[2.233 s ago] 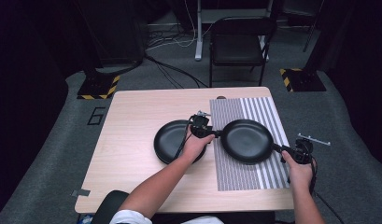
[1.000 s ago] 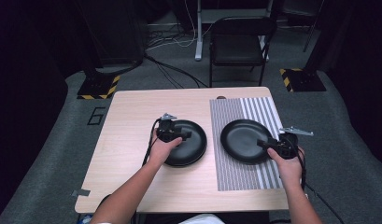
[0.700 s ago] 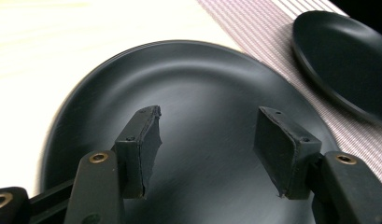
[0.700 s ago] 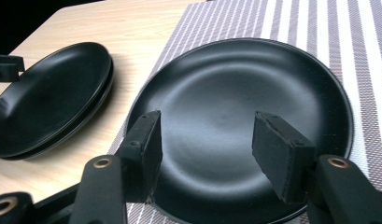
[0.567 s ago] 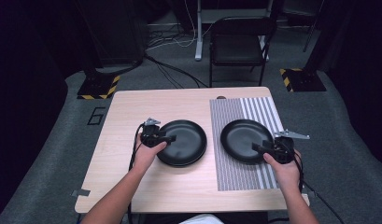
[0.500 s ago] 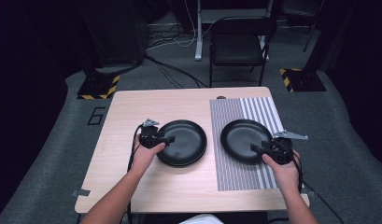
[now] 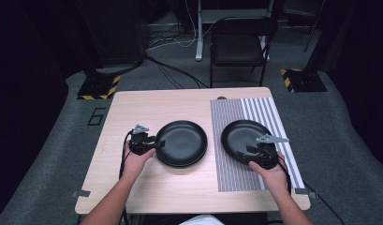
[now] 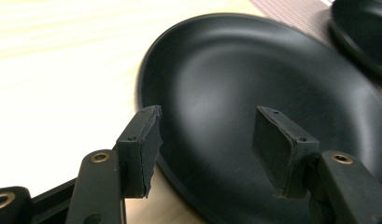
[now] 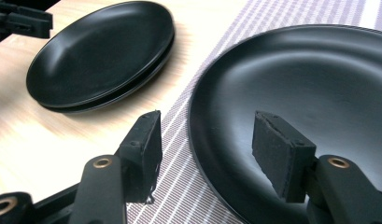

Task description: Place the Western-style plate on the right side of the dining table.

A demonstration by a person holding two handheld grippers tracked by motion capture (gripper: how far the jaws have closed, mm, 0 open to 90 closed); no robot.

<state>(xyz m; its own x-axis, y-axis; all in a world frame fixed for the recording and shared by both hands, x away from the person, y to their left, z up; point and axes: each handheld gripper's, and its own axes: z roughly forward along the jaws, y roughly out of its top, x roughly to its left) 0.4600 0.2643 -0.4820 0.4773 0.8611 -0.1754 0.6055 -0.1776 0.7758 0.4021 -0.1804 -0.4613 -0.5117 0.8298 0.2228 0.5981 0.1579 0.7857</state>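
Note:
A stack of two black plates (image 7: pixel 181 143) lies on the wooden table (image 7: pixel 147 105). My left gripper (image 7: pixel 149 143) is at the stack's left rim. In the left gripper view it is open (image 8: pixel 209 149), with the top plate's (image 8: pixel 272 84) rim between its jaws, untouched by either pad. A single black plate (image 7: pixel 245 137) sits on the striped mat (image 7: pixel 273 112). My right gripper (image 7: pixel 254 152) is at that plate's near rim. It too is open (image 9: pixel 205 154) and straddles the rim of the plate (image 9: pixel 319 84). The stack (image 9: pixel 100 51) and the left gripper (image 9: pixel 20 21) show farther off in the right gripper view.
The mat covers the table's right part, and bare wood lies left of and in front of the plates. A black chair (image 7: pixel 238 47) stands beyond the far edge, with cables (image 7: pixel 170 68) on the floor. The single plate's edge (image 8: pixel 361 28) appears in the left gripper view.
My left hand has swung from the gap between the plates to the stack's left rim. My right gripper has moved in to the single plate's near rim. The plates stay put.

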